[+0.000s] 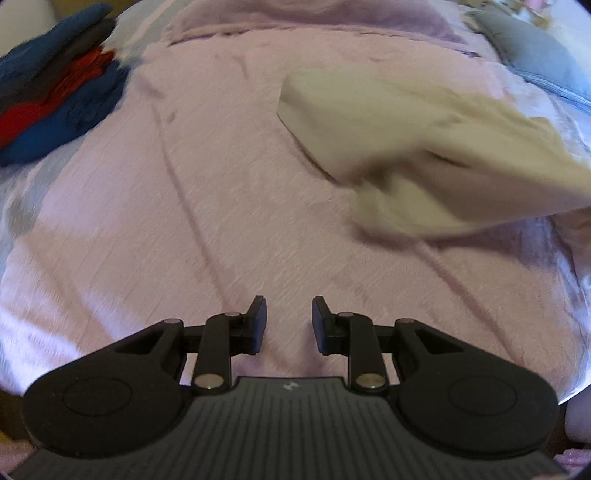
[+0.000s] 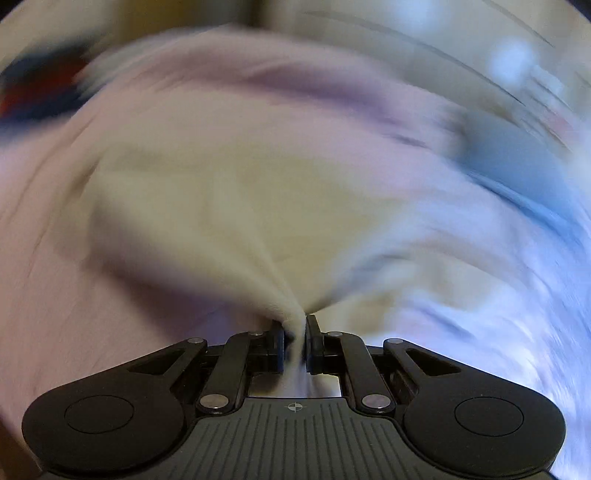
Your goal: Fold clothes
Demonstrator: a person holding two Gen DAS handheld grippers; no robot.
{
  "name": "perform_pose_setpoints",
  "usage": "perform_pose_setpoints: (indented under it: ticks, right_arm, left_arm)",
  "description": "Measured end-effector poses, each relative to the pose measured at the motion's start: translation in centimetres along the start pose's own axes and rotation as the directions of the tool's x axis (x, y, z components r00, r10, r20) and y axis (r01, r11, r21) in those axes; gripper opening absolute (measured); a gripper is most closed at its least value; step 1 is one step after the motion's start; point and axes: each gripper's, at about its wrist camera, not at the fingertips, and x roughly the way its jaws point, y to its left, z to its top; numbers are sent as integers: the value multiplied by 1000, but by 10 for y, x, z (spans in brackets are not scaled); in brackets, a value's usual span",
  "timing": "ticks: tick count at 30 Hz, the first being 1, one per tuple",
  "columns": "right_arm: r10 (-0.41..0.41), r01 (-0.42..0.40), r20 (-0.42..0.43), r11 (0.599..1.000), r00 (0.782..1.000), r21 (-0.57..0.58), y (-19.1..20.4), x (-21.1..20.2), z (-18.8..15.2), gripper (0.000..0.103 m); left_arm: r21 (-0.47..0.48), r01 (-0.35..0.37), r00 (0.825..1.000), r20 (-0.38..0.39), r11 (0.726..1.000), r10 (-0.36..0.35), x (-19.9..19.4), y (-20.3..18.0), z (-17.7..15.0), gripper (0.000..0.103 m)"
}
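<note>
A cream garment [image 1: 406, 147] hangs over the pink bedspread [image 1: 221, 203] at the right of the left wrist view, one end lifted, blurred by motion. My left gripper [image 1: 289, 317] is open above bare bedspread, well short of the garment and to its left, with nothing between its fingers. In the right wrist view my right gripper [image 2: 295, 336] is shut on a bunched edge of the cream garment [image 2: 229, 206], which fans out ahead of the fingers. That view is heavily blurred.
A pile of blue, red and dark clothes [image 1: 55, 85] lies at the far left of the bed. A grey pillow [image 1: 535, 62] sits at the far right. A darker pink fold of bedding [image 1: 314, 22] runs along the back.
</note>
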Motion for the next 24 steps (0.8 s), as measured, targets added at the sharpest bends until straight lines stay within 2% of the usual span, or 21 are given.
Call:
perform_pose_setpoints:
  ticks: [2,3,6,7,8,9,10,12,13,15,17,19,22,24]
  right_arm:
    - [-68,66,25,995,997,79,-39,-8,4,8]
    - [-71,69,21,993,997,91,-52,-10,4,8]
    - [40,-39,-19,999,999,34,-60,-12,-7,8]
    - [141,-140,-36,990,989,28,-54,-15,-15,8]
    - [252,-251,-55,968,966,26,-48,-17,-23,9]
    - [363,-360,-101,932,926,46,-39,-16,-31,10]
    - [408,-405,-156,913,899,53,-29,-14,-41,14]
    - [370,-369,-229,928,900,46,-26,-9,-59,56]
    - [345,-347,-263,937,901,41,-24,-7,-69,58]
    - [360,-325,-264,931,895,167,-51,-8,-81,58]
    - [392,-308,-222,890,893,336,-91,-11,-88,58]
    - [353,-238,-185,857,917,457,-132,-13,-94,60]
    - [294,-142,-149,771,944,621,-185,-15,-106,61]
    - [261,-80,-161,718,952,691,-212,-13,-111,61]
  left_arm:
    - [17,15,1000,16,1000,-15,4,-3,1,22]
    - [25,22,999,23,999,-22,6,-5,2,22]
    - [49,49,998,37,998,-51,10,-15,5,22]
    - [58,60,997,35,996,-62,10,-21,6,22]
    - [80,69,997,25,994,-71,11,-29,7,22]
    - [102,77,997,15,992,-79,11,-37,7,22]
    - [124,85,996,5,989,-87,12,-46,8,22]
    - [175,102,995,-9,979,-102,10,-64,8,24]
    - [204,110,994,-14,973,-109,8,-74,8,25]
    - [262,130,991,-23,956,-128,4,-95,8,30]
    - [334,198,979,-23,922,-202,-2,-126,11,31]
    - [403,262,961,-29,877,-274,-8,-156,15,32]
    - [502,350,924,-47,791,-378,-17,-203,20,38]
    - [562,401,894,-66,723,-444,-24,-234,24,43]
